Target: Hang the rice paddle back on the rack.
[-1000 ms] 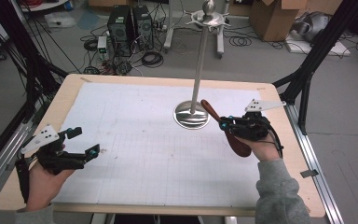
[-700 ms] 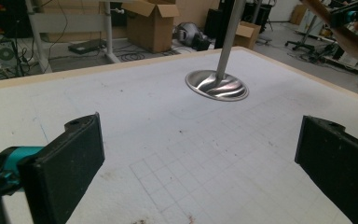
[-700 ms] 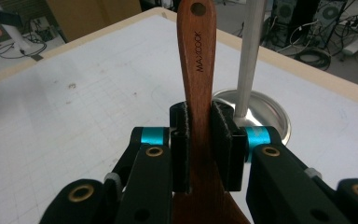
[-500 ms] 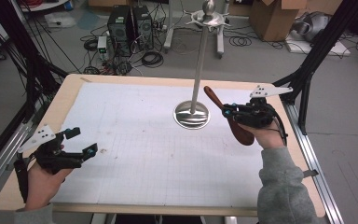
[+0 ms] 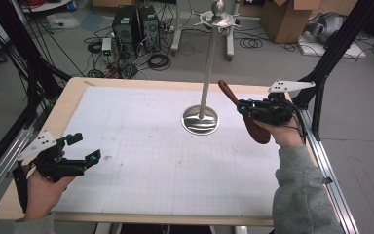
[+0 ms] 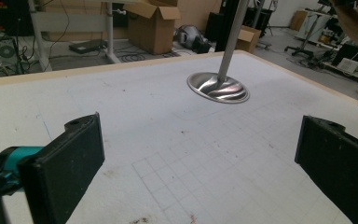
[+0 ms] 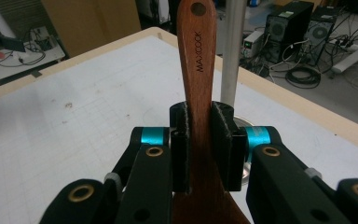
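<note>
Two grippers, one busy: the left gripper (image 5: 85, 147) rests low on the table (image 5: 141, 161), jaws spread and empty, while the right gripper (image 5: 243, 106) is clamped on a wooden spatula (image 5: 250, 122), handle tilted toward the stand (image 5: 208, 68). Looks like the carrying step; next, I'd guess, its handle hole (image 7: 197, 8) must meet a hook (image 5: 205, 20) up top

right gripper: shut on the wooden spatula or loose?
Shut on it. In the right gripper view both pads of the right gripper press the wooden spatula handle, no gap; the high view shows it lifted off the table.
</note>
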Motion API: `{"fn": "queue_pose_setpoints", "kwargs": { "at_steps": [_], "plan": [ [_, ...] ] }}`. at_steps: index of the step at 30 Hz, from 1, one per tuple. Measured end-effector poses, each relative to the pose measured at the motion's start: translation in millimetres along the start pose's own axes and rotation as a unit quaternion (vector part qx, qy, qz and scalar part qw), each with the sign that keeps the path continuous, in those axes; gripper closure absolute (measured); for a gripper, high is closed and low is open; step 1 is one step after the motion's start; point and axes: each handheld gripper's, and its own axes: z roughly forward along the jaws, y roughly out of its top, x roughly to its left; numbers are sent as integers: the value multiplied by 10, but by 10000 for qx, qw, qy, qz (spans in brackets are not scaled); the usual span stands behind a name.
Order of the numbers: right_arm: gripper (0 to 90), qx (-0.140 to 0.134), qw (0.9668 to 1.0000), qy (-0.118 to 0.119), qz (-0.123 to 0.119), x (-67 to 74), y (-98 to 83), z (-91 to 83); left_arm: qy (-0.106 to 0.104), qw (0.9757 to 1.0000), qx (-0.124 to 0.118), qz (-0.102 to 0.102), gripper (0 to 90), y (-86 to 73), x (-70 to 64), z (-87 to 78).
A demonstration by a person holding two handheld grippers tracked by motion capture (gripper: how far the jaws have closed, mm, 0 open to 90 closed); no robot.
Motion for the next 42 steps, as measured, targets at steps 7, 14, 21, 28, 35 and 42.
{"fn": "queue_pose_setpoints", "kwargs": {
  "at_steps": [7,14,21,28,35,42],
  "plan": [
    [781,-135,9999,-73,-67,-22,98,-95,-20,10000,43,-30,18,-8,0,12],
    [781,-191,9996,-107,-156,-72,175,-167,-51,9999,35,-100,17,-13,-4,23],
    [781,-272,9995,-83,-168,-134,275,-264,-102,9999,106,-58,18,-18,-17,54],
    [781,-297,9994,-70,-178,-148,343,-307,-110,9998,122,-65,17,-29,-12,40],
    [781,-378,9992,-102,-102,-196,425,-354,-98,9998,154,-97,17,-53,-7,47],
    [781,-486,9986,-131,-180,-199,554,-399,-109,9998,142,-89,17,-50,-8,32]
  ]
}}
